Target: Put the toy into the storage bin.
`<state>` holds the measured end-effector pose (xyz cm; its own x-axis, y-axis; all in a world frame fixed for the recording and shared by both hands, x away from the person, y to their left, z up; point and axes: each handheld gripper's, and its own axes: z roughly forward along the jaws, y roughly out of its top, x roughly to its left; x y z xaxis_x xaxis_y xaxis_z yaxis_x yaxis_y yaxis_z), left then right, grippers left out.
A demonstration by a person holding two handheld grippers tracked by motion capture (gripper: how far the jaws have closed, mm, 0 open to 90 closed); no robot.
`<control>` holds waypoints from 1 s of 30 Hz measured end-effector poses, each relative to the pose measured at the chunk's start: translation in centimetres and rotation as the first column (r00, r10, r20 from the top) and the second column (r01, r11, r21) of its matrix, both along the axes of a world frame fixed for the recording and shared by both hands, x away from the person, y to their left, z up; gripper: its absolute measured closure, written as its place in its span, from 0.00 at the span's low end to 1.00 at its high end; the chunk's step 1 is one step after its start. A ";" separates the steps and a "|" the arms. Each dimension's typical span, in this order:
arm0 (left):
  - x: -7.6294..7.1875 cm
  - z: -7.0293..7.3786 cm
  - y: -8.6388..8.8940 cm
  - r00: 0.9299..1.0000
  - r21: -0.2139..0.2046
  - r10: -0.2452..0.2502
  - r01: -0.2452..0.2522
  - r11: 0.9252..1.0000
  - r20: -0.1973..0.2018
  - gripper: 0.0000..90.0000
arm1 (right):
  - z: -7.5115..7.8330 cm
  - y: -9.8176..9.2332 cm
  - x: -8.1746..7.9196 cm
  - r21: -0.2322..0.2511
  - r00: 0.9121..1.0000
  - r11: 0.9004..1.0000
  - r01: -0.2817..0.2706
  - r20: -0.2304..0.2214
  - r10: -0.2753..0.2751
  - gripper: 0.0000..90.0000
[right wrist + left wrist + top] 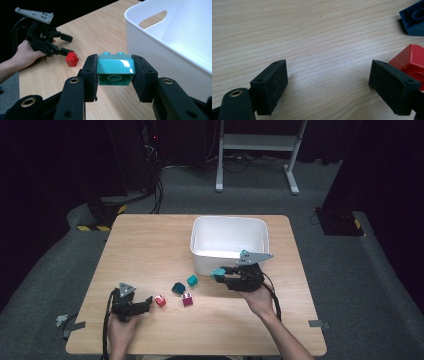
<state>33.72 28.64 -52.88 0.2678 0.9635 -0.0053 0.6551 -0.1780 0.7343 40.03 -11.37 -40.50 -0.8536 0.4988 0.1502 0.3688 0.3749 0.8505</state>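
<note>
The right gripper [115, 75] pinches a teal block [115, 70] between both pads, which press flat on its two opposite sides; the block's studs point away from the gripper's camera and its hollow underside faces it. Block and gripper are held above the wooden table [145, 250], just beside the near wall of the white bin [229, 242], at the bin's front edge and outside it.

The left gripper [328, 86] rests low over the table, well apart from the bin, jaws spread wide with bare wood between them. A red block [412, 62] lies against the outer side of one finger [393, 86]. A dark blue block [414, 21] lies farther on, toward the bin.
</note>
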 end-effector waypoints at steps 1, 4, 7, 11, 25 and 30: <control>0.0 0.0 0.0 1.000 0.000 0.000 0.000 1.000 0.000 0.17 | 0.0 0.0 0.0 0.000 1.000 1.000 0.000 0.000 0.000 0.66; 0.0 0.0 0.0 1.000 0.000 0.000 0.000 1.000 0.000 0.17 | 0.9 -0.2 0.3 0.006 1.000 1.000 0.009 0.008 -0.009 0.66; 0.0 0.0 0.0 1.000 0.000 0.000 0.000 1.000 0.000 0.17 | 1.7 -0.3 0.6 0.003 1.000 1.000 0.014 0.015 -0.014 0.66; 0.0 0.0 0.0 1.000 0.000 0.000 0.000 1.000 0.000 0.17 | 2.4 -0.4 1.1 0.001 0.999 1.000 0.023 0.022 -0.023 0.66; 0.0 0.0 0.0 1.000 0.000 0.000 0.000 1.000 0.000 0.17 | 4.0 -1.6 3.8 0.007 0.993 0.994 0.112 0.019 -0.113 0.66; 0.0 0.0 0.0 1.000 0.000 0.000 0.000 1.000 0.000 0.17 | 4.1 -1.6 4.7 -0.004 0.990 0.990 0.140 0.018 -0.140 0.66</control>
